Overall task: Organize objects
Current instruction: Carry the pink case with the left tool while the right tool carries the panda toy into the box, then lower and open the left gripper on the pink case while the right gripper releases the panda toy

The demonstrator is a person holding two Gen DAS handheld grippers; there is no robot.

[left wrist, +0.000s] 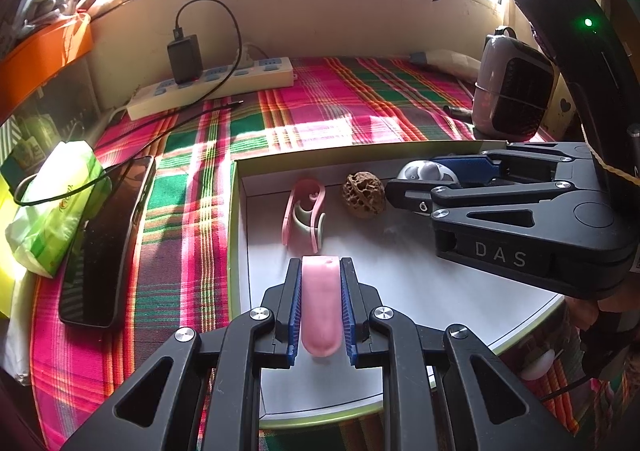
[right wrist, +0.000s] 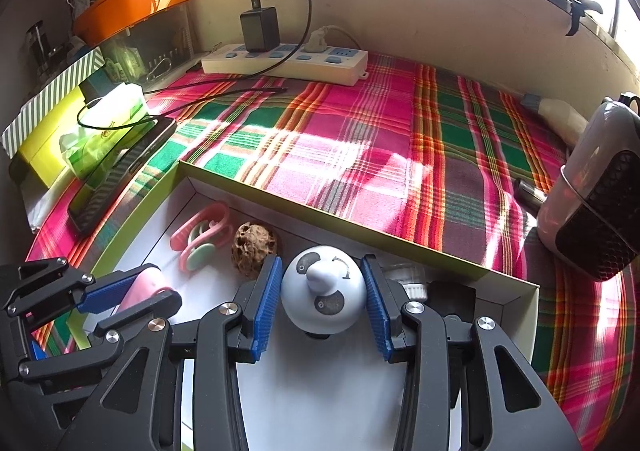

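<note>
Plaid pink-green cloth (right wrist: 360, 139) under barred window, power strip (right wrist: 288, 61) by wall; white box (left wrist: 400, 291) on cloth; left gripper (left wrist: 320, 271) clamps pink piece (left wrist: 320, 307), right gripper (right wrist: 320, 275), lettered "DAS", grips panda ball (right wrist: 322, 287) over box.

Both cameras sit just behind their own gripper's fingers and look steeply down and forward, toward the wall under the window. The left wrist view hangs close over the near left part of the white tray (left wrist: 400, 283), with the right gripper (left wrist: 420, 187) reaching in from the right edge. The right wrist view sits close over the tray's (right wrist: 320, 379) far side, with the left gripper (right wrist: 132, 291) at lower left. Both views share the tray, the plaid cloth (left wrist: 320, 99) and the power strip (right wrist: 284, 63).
</note>
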